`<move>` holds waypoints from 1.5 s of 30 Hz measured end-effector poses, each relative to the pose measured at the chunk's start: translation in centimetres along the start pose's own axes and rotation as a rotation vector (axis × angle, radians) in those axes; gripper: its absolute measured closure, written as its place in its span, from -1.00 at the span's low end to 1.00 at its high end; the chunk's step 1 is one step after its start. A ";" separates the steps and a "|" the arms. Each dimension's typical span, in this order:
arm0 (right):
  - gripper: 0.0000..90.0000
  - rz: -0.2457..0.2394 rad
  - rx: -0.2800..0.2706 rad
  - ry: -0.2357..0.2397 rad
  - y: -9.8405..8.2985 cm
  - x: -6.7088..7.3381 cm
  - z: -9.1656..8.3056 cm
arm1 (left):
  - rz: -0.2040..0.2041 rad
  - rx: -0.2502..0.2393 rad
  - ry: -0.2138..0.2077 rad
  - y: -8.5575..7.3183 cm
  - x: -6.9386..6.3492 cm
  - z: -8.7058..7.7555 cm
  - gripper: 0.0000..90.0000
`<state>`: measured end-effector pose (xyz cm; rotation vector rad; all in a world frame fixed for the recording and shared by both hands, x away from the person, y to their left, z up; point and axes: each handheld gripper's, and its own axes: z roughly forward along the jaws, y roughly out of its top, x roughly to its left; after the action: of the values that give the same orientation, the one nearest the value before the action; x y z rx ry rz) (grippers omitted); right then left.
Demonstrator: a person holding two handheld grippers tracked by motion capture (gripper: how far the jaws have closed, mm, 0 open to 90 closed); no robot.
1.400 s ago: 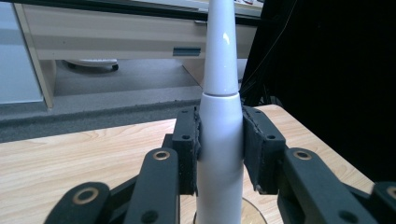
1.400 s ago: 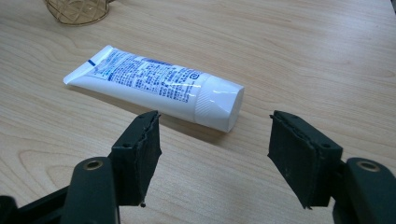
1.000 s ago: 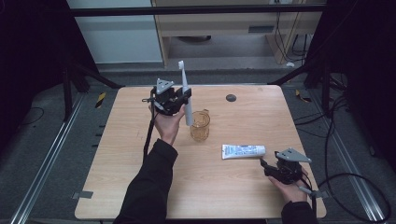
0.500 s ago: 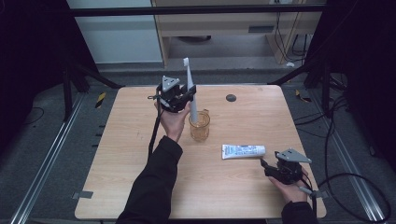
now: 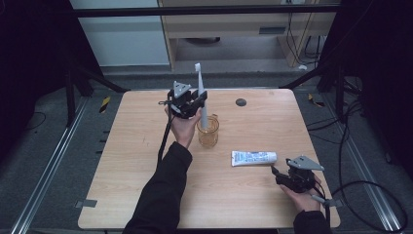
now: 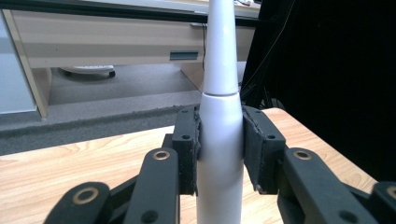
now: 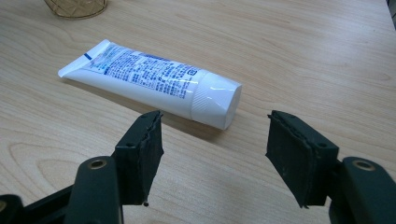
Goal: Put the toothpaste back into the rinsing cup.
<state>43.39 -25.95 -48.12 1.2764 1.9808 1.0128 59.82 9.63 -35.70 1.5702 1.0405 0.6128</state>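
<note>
Toothpaste tube [image 5: 253,157] lies flat on the wooden desk [image 5: 136,185] at the near right, its white cap end turned toward the right claw [image 5: 273,169]. That claw rests low on the desk in the person's right hand [image 5: 304,195], just short of the cap, and its jaws stand released and wide with nothing between them; in the right gripper view the tube [image 7: 149,81] lies just beyond the two black pads [image 7: 149,149], not touching them. Farther back, near the middle of the desk, stands an amber glass cup [image 5: 208,131]. The lower end of a white electric toothbrush [image 5: 202,100] reaches down at the cup's mouth, and the brush stands almost upright, its narrow head uppermost. The left claw [image 5: 197,100], held up in the left hand [image 5: 182,126], is clenched on the brush's thick handle; the left gripper view shows the pads [image 6: 187,149] pressed on either side of the white handle [image 6: 220,154]. Beyond the cup, near the far edge, lies a small dark round disc [image 5: 240,102].
</note>
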 end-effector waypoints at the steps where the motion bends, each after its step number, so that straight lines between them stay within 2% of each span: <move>1: -0.20 0.004 0.002 0.003 0.0 0.0 0.0 | 0.001 -0.001 0.000 -0.2 0.0 0.1 0.50; 19: -0.20 -0.012 0.006 -0.002 -0.1 0.1 0.1 | 0.001 0.020 0.000 -2.7 0.6 0.1 0.50; 24: -0.20 -0.003 0.007 -0.001 0.0 0.1 0.0 | 0.003 0.028 -0.004 -3.4 0.7 0.2 0.50; 45: -0.20 -0.011 0.008 -0.006 0.0 0.1 0.1 | 0.062 0.069 -0.041 -6.8 0.6 -0.5 0.49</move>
<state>43.38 -25.85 -48.20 1.2699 1.9875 0.9956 57.65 10.51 -42.11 1.6743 0.9945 0.5898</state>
